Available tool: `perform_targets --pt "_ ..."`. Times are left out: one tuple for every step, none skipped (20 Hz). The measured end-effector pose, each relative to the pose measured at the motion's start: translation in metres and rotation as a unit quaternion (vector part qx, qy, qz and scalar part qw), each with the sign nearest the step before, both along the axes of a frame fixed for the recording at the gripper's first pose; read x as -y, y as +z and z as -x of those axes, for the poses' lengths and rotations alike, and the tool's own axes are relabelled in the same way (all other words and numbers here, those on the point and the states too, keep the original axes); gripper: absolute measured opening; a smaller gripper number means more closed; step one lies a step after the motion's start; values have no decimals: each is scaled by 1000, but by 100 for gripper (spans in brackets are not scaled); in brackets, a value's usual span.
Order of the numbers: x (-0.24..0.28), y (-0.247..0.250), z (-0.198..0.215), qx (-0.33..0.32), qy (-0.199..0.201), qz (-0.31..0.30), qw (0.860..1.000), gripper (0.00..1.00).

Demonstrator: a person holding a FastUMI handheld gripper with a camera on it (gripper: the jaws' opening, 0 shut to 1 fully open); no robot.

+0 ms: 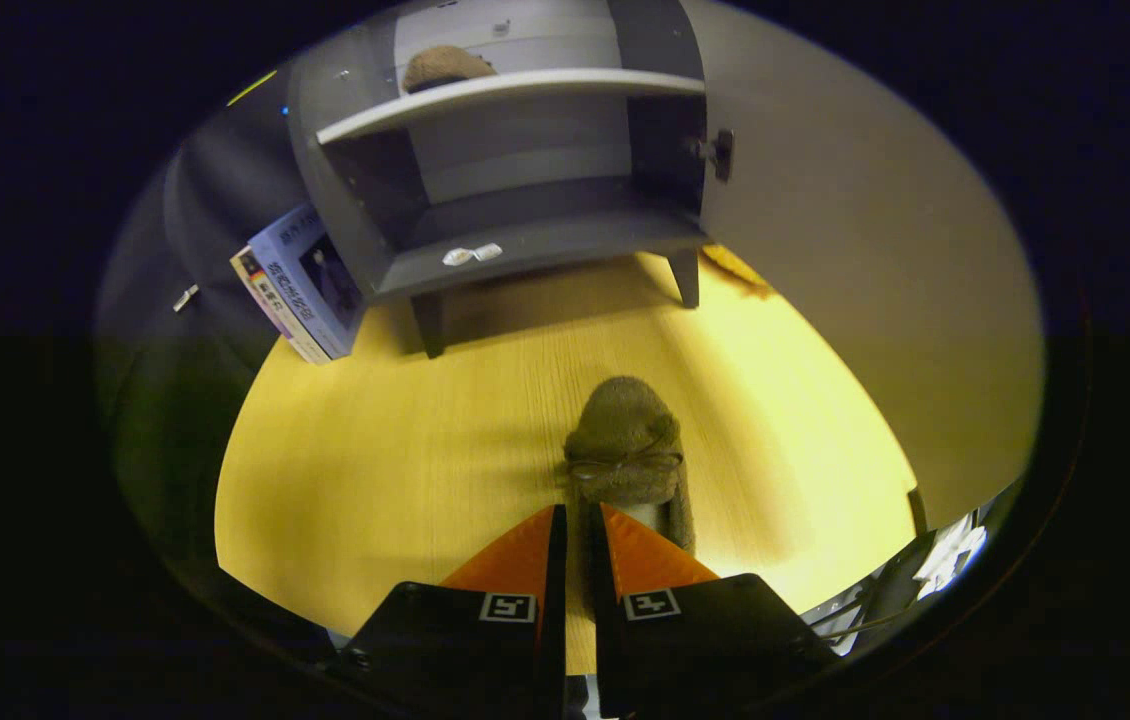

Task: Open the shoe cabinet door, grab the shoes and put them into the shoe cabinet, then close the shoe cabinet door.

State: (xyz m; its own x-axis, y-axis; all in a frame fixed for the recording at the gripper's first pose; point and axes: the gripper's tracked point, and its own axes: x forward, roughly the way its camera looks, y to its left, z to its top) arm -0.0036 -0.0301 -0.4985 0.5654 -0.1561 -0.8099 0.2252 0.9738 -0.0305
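Fingers (580, 520) pinch slipper (628, 445) edge, heel hidden.

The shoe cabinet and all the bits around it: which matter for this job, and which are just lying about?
Part of the job: shoe cabinet, door open; a shoe on its upper shelf; a second shoe, its side wall pinched in the gripper.

Lying about: book leaning beside the cabinet; wooden table.
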Motion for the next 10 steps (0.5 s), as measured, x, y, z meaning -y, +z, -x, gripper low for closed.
perform_targets --pt "1 -8 -1 -5 -3 2 1000 17" --pt "3 -15 -1 -9 -2 6 1000 17" --pt "4 -22 -2 -15 1 12 1000 17" --pt "6 -28 -2 -21 4 17 1000 17" --pt "7 -35 -2 -27 5 17 999 17" --pt "7 -42 -4 -32 3 15 999 17" --pt "8 -49 -5 -37 1 12 999 18" --pt "7 -56 -5 -44 2 10 999 22" --pt "7 -62 -6 -50 3 9 999 22" --pt "7 -65 -8 -51 5 10 999 22"
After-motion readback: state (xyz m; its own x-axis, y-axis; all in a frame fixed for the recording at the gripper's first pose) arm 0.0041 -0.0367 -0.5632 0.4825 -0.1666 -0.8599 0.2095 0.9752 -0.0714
